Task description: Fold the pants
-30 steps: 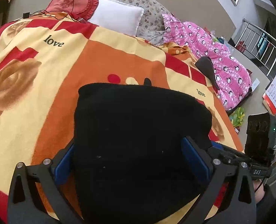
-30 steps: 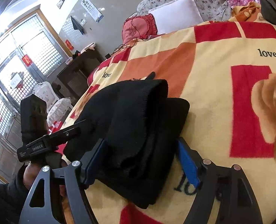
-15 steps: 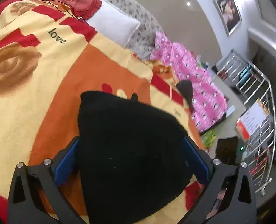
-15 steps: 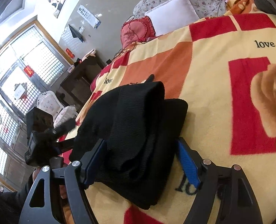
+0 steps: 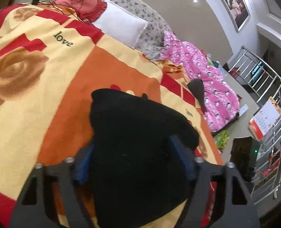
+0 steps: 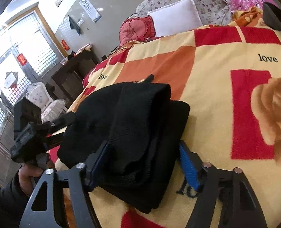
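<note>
The black pants (image 5: 136, 142) lie folded in a thick bundle on the orange, yellow and red blanket (image 5: 36, 87). My left gripper (image 5: 134, 163) has its blue pads on either side of the bundle's near end, jaws wide apart. In the right wrist view the pants (image 6: 132, 125) show stacked folded layers. My right gripper (image 6: 144, 161) straddles the bundle's near corner with its blue pads apart. The left gripper's body (image 6: 32, 131) shows at the bundle's left side, held by a hand.
A white pillow (image 5: 121, 28), a red cushion (image 5: 79, 1) with a black cable, and a pink patterned quilt (image 5: 203, 76) lie at the head of the bed. A metal railing (image 5: 269, 125) stands right of the bed. A dark cabinet (image 6: 74, 70) stands by the window.
The left wrist view has tilted and shifted, with the bundle now reaching further between its jaws. The right gripper has stayed almost still around the bundle.
</note>
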The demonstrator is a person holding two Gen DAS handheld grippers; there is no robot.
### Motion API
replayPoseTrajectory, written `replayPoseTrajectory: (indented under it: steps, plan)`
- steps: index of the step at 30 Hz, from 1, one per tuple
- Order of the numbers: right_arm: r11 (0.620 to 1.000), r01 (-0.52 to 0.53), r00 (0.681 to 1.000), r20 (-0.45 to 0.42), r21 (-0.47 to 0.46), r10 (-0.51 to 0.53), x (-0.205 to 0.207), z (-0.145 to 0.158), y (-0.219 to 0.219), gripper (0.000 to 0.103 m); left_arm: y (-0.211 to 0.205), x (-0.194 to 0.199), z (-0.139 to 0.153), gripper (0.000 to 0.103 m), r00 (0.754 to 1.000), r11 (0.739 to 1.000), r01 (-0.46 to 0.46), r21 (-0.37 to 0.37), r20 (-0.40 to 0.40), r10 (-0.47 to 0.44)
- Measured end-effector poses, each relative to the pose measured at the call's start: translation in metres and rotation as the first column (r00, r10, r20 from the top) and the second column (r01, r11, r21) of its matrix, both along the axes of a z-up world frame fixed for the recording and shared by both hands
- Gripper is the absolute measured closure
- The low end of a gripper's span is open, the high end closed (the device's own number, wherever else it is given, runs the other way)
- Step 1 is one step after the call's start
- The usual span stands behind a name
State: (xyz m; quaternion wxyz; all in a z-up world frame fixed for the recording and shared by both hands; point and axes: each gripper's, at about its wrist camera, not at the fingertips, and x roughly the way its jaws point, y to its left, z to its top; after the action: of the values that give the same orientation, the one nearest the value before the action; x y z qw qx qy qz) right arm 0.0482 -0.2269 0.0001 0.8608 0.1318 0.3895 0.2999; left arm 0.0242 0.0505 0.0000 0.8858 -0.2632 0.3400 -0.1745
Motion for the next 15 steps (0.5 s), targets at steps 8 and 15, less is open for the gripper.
replayPoseTrajectory:
  steps: [8,15]
  plan:
    - [0.999,0.02,0.997,0.071,0.045,-0.024,-0.01,0.011,-0.01,0.07,-0.003,-0.004,0.011,0.062,0.998,0.998,-0.025,0.058,0.052,0.022]
    - [0.999,0.032,0.991,0.13,0.021,-0.034,0.013,0.038,-0.007,0.073,-0.003,0.026,0.036,0.063,0.994,0.997,-0.027,0.078,0.104,0.019]
